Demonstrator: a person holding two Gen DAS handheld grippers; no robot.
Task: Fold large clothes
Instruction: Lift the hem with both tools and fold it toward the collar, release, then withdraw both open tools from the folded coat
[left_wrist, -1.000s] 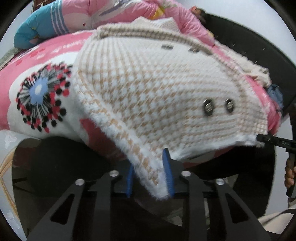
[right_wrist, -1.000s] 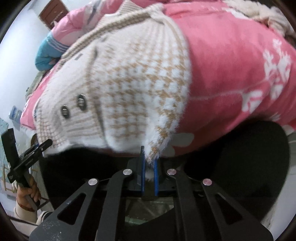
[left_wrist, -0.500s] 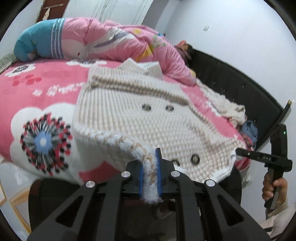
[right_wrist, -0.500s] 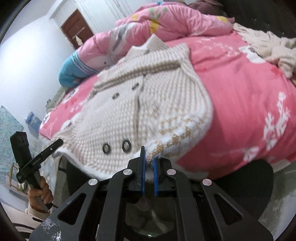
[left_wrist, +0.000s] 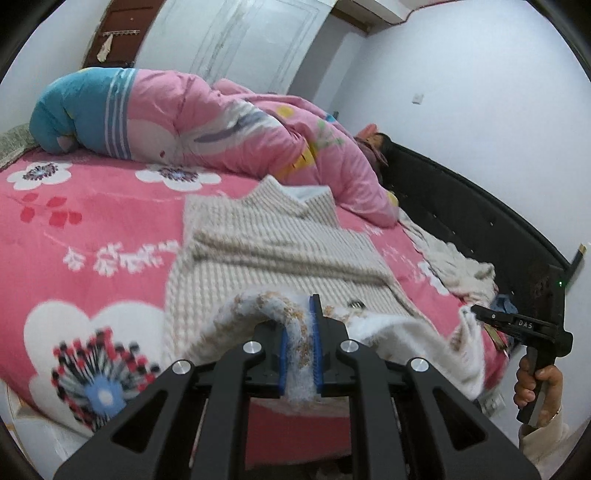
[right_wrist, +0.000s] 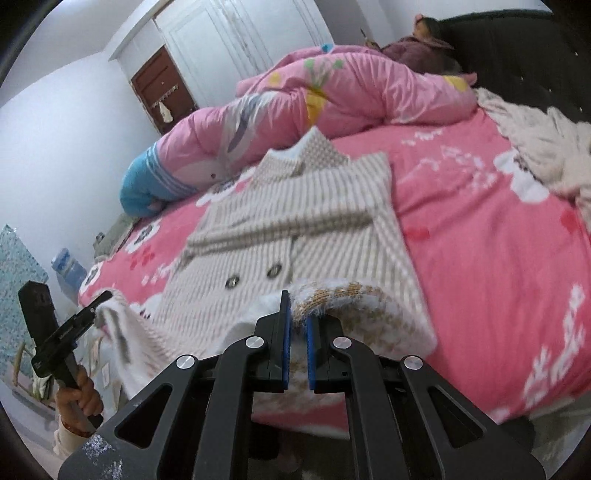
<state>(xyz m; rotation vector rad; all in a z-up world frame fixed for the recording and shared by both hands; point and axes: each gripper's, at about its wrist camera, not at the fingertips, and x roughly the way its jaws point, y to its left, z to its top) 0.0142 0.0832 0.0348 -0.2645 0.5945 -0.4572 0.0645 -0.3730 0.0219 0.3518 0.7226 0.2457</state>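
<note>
Left wrist view has my left gripper (left_wrist: 300, 341) clamped on the coat (left_wrist: 273, 251) hem, right gripper (right_wrist: 298, 332) pinching the other corner. Coat lies on the bed (left_wrist: 92, 229), collar straight ahead, so I'd guess the fold goes forward.

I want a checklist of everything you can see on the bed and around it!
Surface: pink flowered bedsheet.
Job's things: beige-and-white knitted cardigan spread flat, hem lifted.
Clutter: rolled pink-and-blue quilt; crumpled cream blanket.
Grippers: left gripper shut on hem corner; right gripper shut on opposite hem corner.
Cables: nothing seen.
Surroundings: black headboard, white wall, brown door; a person lying by the headboard.
</note>
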